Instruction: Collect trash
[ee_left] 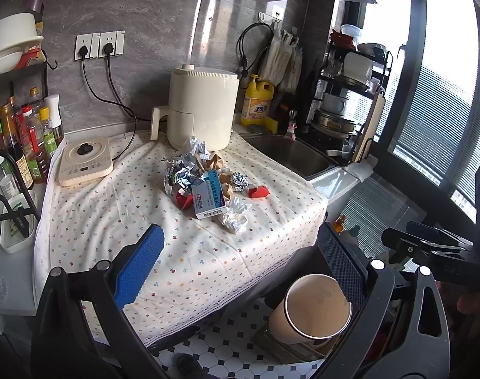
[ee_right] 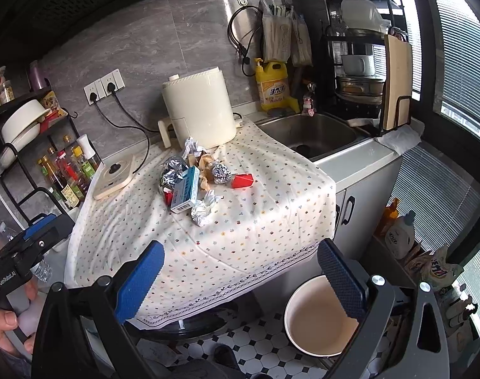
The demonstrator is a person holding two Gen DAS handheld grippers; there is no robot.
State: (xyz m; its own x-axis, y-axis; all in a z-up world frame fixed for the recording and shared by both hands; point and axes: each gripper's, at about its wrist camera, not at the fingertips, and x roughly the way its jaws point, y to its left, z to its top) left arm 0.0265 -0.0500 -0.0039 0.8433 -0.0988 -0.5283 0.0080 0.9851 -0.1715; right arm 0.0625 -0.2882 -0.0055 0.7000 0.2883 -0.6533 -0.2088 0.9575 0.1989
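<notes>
Both claws hung released: left claw [ee_left: 240, 265], right claw [ee_right: 240, 271]. Below stood a cream bin [ee_right: 315, 315] on checkered floor [ee_right: 255, 341]. Trash pile [ee_left: 205, 183] lay mid-surface on the dotted cloth [ee_left: 189, 252], before an air fryer [ee_left: 202, 110], sink [ee_right: 319, 135] beside.

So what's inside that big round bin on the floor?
The bin looks empty: only its bare beige wall and bottom show. The right gripper has a finger covering part of the rim, so that bit is hidden. All the trash sits on the table.
</notes>
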